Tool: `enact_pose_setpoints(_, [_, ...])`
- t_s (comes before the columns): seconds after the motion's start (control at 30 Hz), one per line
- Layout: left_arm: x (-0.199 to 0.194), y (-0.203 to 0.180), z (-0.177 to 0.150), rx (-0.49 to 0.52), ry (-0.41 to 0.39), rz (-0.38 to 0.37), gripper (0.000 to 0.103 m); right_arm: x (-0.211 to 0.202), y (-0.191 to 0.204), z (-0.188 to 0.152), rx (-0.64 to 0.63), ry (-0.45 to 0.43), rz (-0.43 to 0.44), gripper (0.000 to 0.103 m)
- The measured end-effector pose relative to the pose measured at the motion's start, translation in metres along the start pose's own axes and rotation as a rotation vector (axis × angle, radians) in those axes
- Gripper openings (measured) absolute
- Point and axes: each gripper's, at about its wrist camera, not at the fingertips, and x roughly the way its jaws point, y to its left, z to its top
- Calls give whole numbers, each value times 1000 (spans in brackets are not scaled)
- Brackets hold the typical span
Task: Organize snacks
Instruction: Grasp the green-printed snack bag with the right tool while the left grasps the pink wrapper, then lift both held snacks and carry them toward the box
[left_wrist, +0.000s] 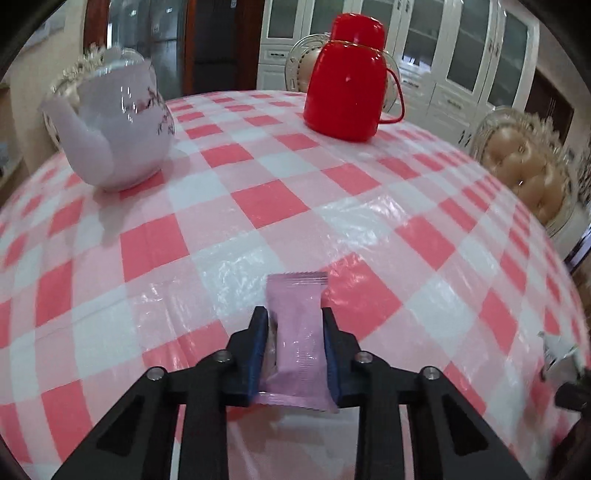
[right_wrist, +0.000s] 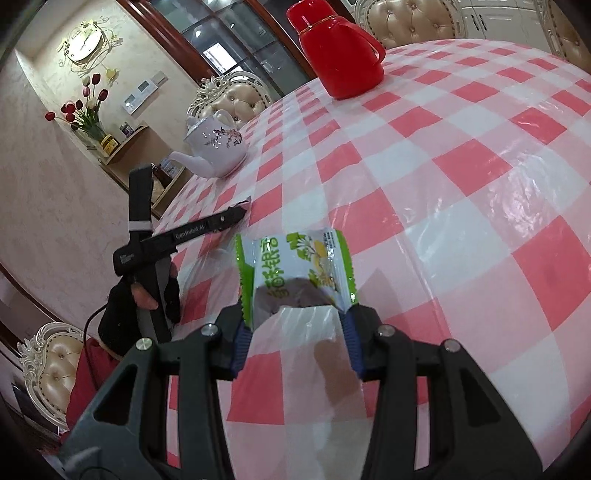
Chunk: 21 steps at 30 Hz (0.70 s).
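the pink snack packet (left_wrist: 297, 332) is a small matte pillow pack with crimped ends, sitting lengthwise between the blue pads of the left gripper (left_wrist: 295, 325), which is clenched on its 2 long sides just above the checked tablecloth (left_wrist: 258, 206). the green-and-white snack packet (right_wrist: 295, 266) has a glossy printed wrapper and a clear window showing something dark; the right gripper (right_wrist: 295, 314) grasps its near end, along with a thin translucent bag (right_wrist: 306, 354) hanging below it. ahead lies wide bare cloth; the white teapot (left_wrist: 114, 125) and red thermos (left_wrist: 347, 81) stand well apart near the far edge, with chairs beyond.
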Motion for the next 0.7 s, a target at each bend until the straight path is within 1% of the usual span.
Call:
enact_pose_setpoints(0.07, [-5, -10, -4, -6, -15, 28, 25, -1, 0, 1, -3, -7, -7, 47])
enact_pose_setpoints(0.1, [-7, -13, -6, -20, -25, 27, 24, 0, -1, 2, -3, -7, -8, 47])
enact_pose_setpoints(0.17, [-15, -29, -12, -35, -47, 32, 23, 1, -2, 3, -3, -8, -13, 47])
enact_pose_setpoints(0.23, [-22, -45, -18, -38, -67, 59, 23, 2, -4, 4, 2, -7, -12, 47])
enact_pose_setpoints(0.33, [-37, -67, -32, -68, -99, 64, 23, 1, -8, 4, 20, -7, -2, 47])
enact_pose_setpoints(0.4, [-47, -79, -42, -76, -121, 91, 22, 0, -11, 4, 36, -3, 5, 47])
enact_pose_setpoints(0.57, [-73, -88, -63, -144, -169, 103, 22, -2, -17, 6, 66, 0, 4, 47])
enact_pose_setpoints(0.7, [-99, -89, -81, -186, -213, 139, 22, -1, -16, 6, 57, 6, 3, 47])
